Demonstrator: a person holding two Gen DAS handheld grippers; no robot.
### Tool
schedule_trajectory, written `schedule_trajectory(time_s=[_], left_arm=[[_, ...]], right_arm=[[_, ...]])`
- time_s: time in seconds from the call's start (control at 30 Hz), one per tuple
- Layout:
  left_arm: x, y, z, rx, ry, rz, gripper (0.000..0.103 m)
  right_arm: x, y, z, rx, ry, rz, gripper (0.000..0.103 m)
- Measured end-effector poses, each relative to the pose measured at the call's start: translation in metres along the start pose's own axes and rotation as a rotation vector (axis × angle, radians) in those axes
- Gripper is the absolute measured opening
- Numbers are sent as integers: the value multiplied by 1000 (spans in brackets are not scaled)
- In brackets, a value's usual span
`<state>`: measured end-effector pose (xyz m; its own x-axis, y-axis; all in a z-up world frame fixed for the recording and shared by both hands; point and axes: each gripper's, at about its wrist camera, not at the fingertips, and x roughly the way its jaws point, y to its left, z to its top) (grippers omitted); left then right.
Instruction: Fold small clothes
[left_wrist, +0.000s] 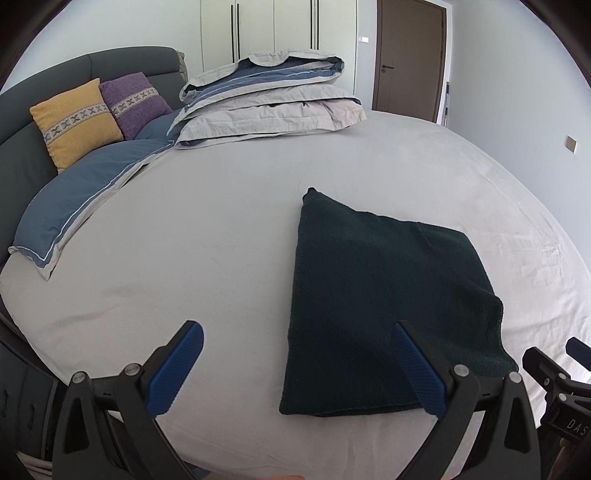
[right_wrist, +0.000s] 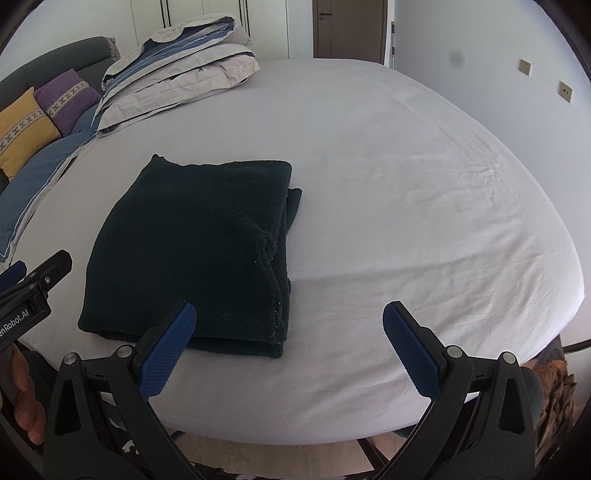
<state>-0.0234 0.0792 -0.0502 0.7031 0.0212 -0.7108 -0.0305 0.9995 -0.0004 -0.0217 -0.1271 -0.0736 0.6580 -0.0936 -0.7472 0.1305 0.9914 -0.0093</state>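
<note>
Lying folded near the front edge of a grey bed (right_wrist: 388, 155), a dark green garment (right_wrist: 192, 243) looks soft, light and limp. Both the left gripper (left_wrist: 295, 365) and right gripper (right_wrist: 290, 343) hover open, empty; its layered right edge seems the best hold.

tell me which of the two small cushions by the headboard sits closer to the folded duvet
The purple cushion. It sits between the yellow cushion and the folded duvet, while the yellow one lies farther out.
</note>
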Motion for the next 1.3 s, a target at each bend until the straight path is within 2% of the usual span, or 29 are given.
schedule_trajectory(time_s=[0.13,0.5,0.97,1.3], left_arm=[[5,-3,-4,6,15,-6,103],[14,-3,-7,8,38,-2,103],[19,-6,-14,12,50,6,103],[20,-6,-15,14,54,8,103]], right_arm=[[1,-5,1,23,-7,-21,103],[16,-8,2,39,40,-66,103],[26,-5,0,54,73,-78,103],[26,-1,-3,49,66,-84,103]])
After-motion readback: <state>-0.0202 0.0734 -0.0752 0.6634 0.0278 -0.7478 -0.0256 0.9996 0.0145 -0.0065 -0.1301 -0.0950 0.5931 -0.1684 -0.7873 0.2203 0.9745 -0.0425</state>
